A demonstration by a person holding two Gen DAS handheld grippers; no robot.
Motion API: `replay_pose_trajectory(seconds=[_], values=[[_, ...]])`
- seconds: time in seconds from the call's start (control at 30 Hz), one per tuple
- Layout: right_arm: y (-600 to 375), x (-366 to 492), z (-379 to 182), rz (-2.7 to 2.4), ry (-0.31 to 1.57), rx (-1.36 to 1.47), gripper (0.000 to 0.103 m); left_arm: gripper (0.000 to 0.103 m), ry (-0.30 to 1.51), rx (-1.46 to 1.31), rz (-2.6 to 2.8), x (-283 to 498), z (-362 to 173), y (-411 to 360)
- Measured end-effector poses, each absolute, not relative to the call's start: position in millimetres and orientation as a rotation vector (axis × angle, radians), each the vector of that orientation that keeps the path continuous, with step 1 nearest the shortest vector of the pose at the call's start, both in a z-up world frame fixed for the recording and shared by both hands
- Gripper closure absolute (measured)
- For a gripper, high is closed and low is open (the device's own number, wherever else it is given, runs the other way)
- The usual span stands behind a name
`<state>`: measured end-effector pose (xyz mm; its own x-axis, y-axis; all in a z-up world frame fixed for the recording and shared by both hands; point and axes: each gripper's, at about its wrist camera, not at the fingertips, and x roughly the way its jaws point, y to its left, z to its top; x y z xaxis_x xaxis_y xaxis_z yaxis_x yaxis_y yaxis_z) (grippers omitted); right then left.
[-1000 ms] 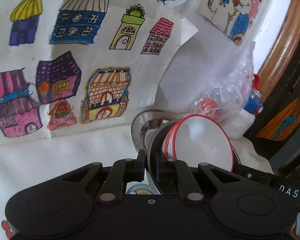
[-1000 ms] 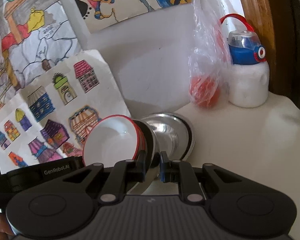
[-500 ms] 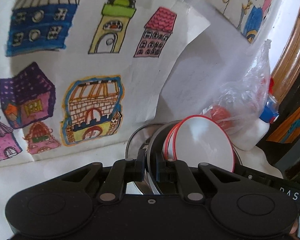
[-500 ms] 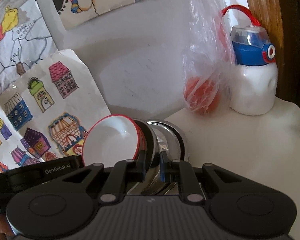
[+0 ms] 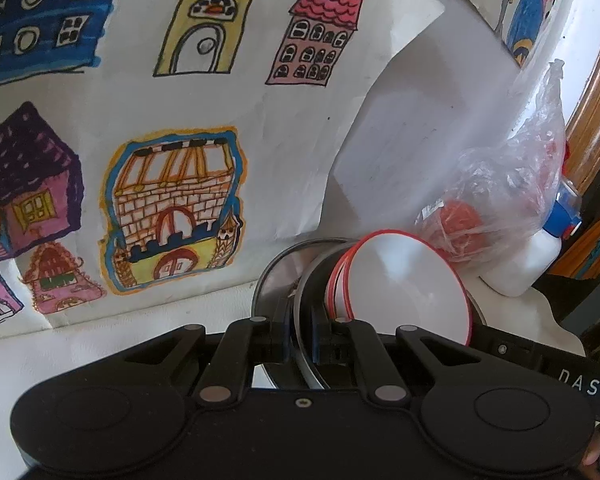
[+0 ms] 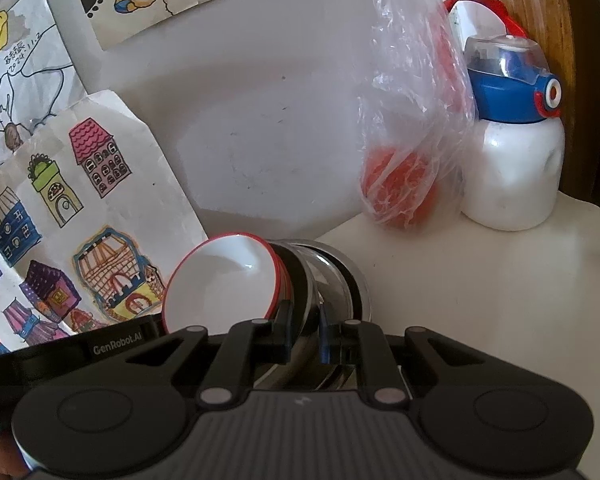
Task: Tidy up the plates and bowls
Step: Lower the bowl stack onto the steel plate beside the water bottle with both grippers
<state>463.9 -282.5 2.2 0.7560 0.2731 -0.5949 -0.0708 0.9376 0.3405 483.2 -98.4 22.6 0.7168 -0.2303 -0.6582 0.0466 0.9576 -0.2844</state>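
Both tongs have carried the tilted stack closer to the drawings. The left tongs and right tongs each clench the steel plate's rim, apparently; red-rimmed bowls nest inside, above the surface's back edge.

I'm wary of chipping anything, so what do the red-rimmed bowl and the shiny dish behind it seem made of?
Red-rimmed bowl: glossy white with a highlight, probably ceramic or melamine; can't tell which. Shiny dish: mirror-like grey with reflections, likely stainless steel.
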Motion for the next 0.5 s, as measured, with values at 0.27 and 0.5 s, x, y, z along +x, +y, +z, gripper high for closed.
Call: replay_pose_trajectory(seconds=[0.27, 0.5], values=[[-283.2, 472.3, 2.1, 0.178, 0.687, 0.299, 0.088, 0.095, 0.752, -0.251, -0.157, 495.7, 18.8, -103.9], [-286.1, 473.6, 3.0, 0.163, 0.685, 0.292, 0.088, 0.095, 0.749, -0.238, -0.155, 505.1, 15.2, -115.7]])
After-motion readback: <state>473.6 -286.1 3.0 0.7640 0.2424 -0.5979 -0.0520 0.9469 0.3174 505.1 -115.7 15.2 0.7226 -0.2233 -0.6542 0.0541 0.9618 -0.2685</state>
